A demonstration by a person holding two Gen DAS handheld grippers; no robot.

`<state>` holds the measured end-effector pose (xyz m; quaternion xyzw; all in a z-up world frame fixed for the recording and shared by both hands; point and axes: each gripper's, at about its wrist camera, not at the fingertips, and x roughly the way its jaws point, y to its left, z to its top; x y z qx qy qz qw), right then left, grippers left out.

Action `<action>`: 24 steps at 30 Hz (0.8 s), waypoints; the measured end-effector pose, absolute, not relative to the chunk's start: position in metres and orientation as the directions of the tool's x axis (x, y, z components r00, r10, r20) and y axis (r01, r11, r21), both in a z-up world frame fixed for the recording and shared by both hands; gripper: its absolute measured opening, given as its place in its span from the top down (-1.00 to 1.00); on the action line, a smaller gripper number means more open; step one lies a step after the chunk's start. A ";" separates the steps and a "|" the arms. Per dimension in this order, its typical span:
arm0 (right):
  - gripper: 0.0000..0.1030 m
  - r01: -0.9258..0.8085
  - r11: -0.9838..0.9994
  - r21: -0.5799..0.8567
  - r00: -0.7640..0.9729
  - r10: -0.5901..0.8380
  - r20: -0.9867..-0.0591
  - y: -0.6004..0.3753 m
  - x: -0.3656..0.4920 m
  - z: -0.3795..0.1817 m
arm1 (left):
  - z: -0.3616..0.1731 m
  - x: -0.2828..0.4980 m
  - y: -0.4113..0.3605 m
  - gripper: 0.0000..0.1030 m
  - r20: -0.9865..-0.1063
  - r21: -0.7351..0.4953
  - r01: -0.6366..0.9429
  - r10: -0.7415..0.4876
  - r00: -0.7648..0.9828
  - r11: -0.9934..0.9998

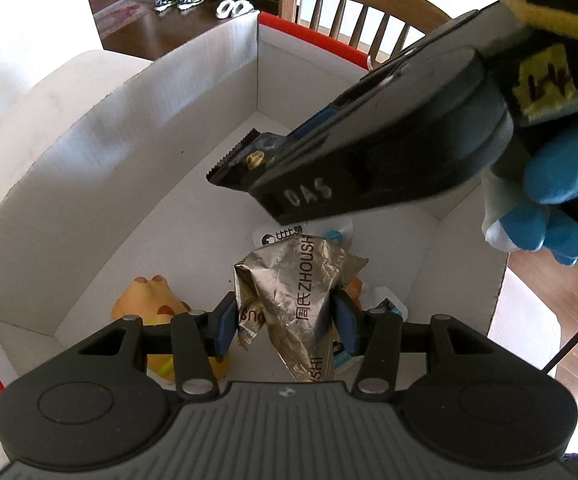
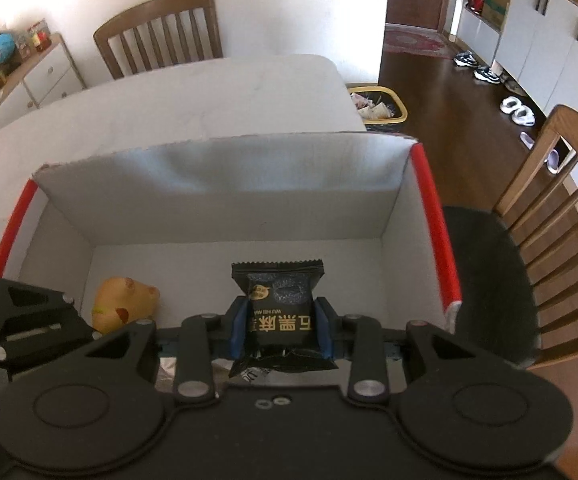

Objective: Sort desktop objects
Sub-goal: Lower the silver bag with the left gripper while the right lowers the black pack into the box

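While pinched upright, black packet (image 2: 280,304) points up.

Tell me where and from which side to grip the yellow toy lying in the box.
Grip the yellow toy across its rounded body, coming from above: it lies low on the floor of the box, beside the left wall, so a side approach looks blocked. Both claws are already full.

A home's dining room: wooden slat-back chairs (image 2: 161,34) at the bench (image 2: 193,96), shoes (image 2: 477,68) lined along white cupboards (image 2: 549,52) on dark wood flooring (image 2: 429,80).
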<state>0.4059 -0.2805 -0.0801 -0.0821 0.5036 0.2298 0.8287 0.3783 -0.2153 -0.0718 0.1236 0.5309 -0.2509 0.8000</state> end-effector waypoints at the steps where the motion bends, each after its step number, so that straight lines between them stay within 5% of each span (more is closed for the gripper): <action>1: 0.34 -0.467 0.880 0.087 0.383 0.290 -0.877 -0.279 0.406 -0.082 | -0.072 0.379 -0.215 0.04 -0.912 -0.069 0.531 -0.269 0.309 0.845; 19: 0.30 -0.445 0.892 0.081 0.360 0.261 -0.896 -0.276 0.411 -0.092 | -0.070 0.374 -0.202 0.00 -0.915 -0.106 0.503 -0.282 0.289 0.858; 24: 0.25 -0.436 0.896 0.085 0.364 0.262 -0.894 -0.279 0.410 -0.089 | -0.065 0.368 -0.201 -0.18 -0.911 -0.108 0.497 -0.286 0.297 0.861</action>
